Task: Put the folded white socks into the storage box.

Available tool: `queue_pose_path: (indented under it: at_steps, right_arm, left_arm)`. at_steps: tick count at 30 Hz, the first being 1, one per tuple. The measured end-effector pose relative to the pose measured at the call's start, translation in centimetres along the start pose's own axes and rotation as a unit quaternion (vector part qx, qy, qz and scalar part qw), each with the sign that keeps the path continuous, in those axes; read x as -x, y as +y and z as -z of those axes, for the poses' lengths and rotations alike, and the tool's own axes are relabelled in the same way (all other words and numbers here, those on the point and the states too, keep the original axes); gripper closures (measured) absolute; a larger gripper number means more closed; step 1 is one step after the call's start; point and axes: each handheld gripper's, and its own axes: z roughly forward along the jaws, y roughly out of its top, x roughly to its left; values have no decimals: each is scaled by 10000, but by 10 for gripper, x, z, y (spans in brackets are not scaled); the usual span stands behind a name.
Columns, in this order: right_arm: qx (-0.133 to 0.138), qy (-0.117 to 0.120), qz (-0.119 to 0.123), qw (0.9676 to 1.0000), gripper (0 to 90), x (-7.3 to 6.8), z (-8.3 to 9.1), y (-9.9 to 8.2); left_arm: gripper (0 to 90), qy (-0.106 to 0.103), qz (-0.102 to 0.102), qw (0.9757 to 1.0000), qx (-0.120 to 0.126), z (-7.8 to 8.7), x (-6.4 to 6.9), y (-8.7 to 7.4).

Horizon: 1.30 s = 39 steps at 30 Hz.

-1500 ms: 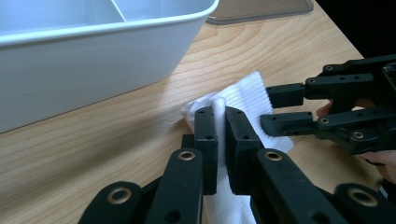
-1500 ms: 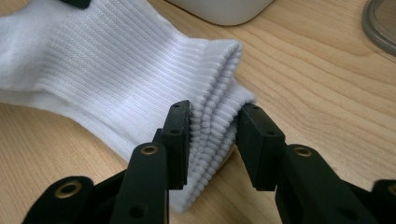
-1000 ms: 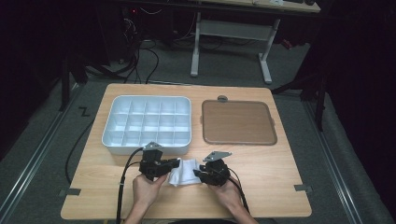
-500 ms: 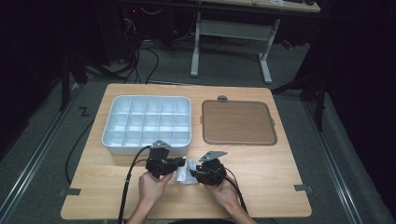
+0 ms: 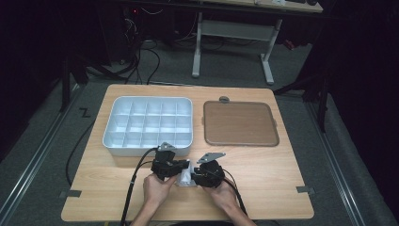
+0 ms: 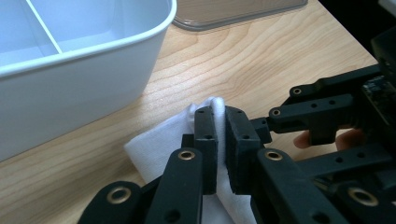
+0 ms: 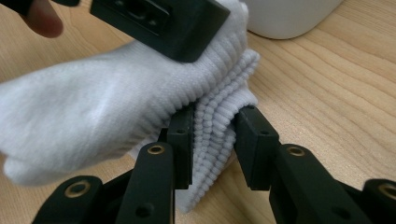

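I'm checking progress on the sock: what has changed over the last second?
Both hand-held grippers, left and right, drew together, bunching the white sock shorter. Both kept their grip on it. Divided bin and brown tray stayed put.

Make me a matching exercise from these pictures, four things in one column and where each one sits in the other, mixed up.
Things:
1. white knitted sock
2. white plastic divided tray
3. flat brown lid
4. light wooden table

Places:
A. far right of the table
B. under everything
C. between the two grippers, near edge
D. far left of the table

Pairs: 1-C, 2-D, 3-A, 4-B
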Motion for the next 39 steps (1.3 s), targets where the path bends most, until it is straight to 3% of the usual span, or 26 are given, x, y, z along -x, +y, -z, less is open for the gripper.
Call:
queue_pose_path:
  at_steps: [2, 6, 14, 21, 25, 33, 39]
  right_arm:
    - [11, 17, -3, 10000, 690, 1, 0, 0]
    - [22, -65, 13, 10000, 646, -1, 2, 0]
    - [93, -13, 29, 10000, 626, -2, 10, -1]
    - [246, -7, -86, 9997, 648, 3, 20, -6]
    - [446, -69, -191, 9988, 718, 8, 29, -9]
    - [194, -303, -173, 9992, 768, 13, 12, -8]
    - [115, -329, -154, 9993, 779, 13, 9, -8]
  left_arm:
    - [844, 59, -73, 9999, 55, -2, 0, -1]
    - [844, 59, -62, 9999, 77, -1, -1, -1]
    - [844, 95, -78, 9999, 103, 0, -2, 0]
    - [844, 124, -117, 9998, 87, -1, -2, -1]
    - [844, 136, -91, 9998, 83, -2, -3, -1]
    - [843, 145, -110, 9998, 70, -5, -2, -2]
    - [842, 111, -107, 9999, 63, -8, -2, -4]
